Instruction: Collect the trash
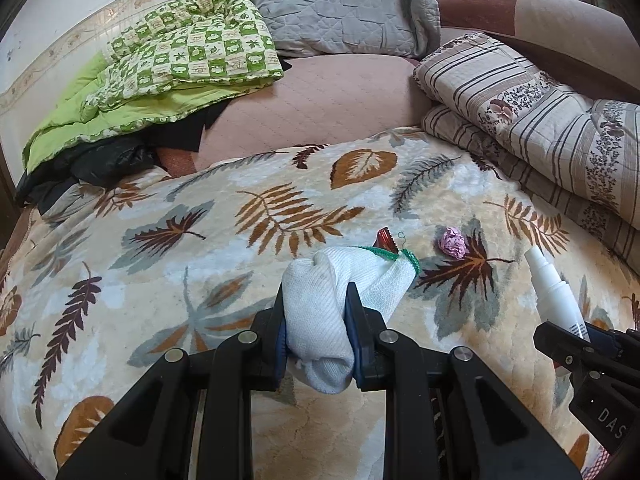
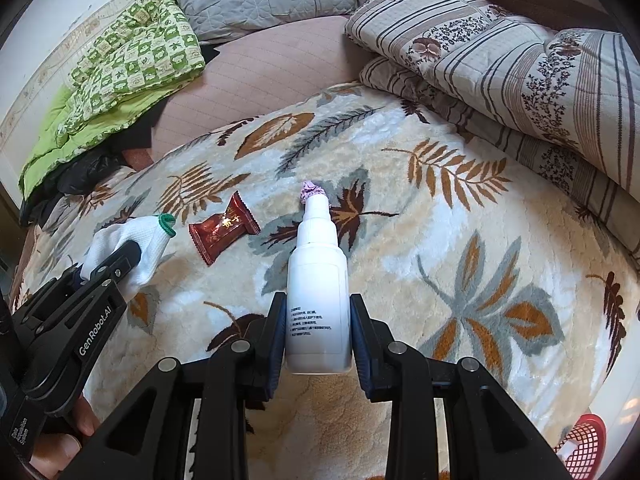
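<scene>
My left gripper (image 1: pixel 316 294) is shut on a white knit glove (image 1: pixel 340 276) with a green cuff, held just above the leaf-patterned blanket (image 1: pixel 200 280). In the right wrist view the same left gripper (image 2: pixel 120 256) shows at the left with the glove (image 2: pixel 132 236). My right gripper (image 2: pixel 318 304) is shut on a white spray bottle (image 2: pixel 318 272), nozzle pointing away. A red-brown candy wrapper (image 2: pixel 224 226) lies on the blanket between the two grippers, half hidden behind the glove in the left wrist view. A crumpled pink paper ball (image 1: pixel 453 242) lies beyond the bottle's nozzle.
A red mesh basket (image 2: pixel 586 446) sits at the near right edge. A folded striped quilt (image 2: pixel 520 60) lines the right side, with a green checked quilt (image 1: pixel 192 48), a grey pillow (image 1: pixel 336 4) and a black bag (image 1: pixel 100 160) at the back and left. A hand (image 2: pixel 60 440) holds the left gripper.
</scene>
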The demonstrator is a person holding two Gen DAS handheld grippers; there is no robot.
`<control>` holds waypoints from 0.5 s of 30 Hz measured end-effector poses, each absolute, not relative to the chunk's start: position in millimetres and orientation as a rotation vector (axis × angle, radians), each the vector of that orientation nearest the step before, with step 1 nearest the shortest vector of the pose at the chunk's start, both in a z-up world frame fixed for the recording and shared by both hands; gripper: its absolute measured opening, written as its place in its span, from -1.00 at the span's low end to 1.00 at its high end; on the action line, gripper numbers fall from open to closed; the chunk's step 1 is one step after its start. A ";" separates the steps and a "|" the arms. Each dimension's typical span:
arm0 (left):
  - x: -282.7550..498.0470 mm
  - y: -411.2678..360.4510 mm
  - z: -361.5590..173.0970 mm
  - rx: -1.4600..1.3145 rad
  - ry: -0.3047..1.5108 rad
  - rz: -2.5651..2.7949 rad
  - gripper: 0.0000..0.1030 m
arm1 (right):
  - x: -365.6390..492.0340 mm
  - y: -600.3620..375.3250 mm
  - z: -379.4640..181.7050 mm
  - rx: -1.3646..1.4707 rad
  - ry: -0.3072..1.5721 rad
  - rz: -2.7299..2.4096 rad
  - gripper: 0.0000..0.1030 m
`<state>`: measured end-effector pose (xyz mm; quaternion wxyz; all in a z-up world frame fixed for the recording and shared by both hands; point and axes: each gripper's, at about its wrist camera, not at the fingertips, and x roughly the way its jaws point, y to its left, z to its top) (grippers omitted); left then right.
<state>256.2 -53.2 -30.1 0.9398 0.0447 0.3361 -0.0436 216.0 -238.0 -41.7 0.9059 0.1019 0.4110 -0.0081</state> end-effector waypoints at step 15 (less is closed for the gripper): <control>254.1 -56.5 -29.5 0.092 0.682 -0.100 -0.55 | 215.9 -239.7 -41.7 0.210 0.846 -0.020 -0.37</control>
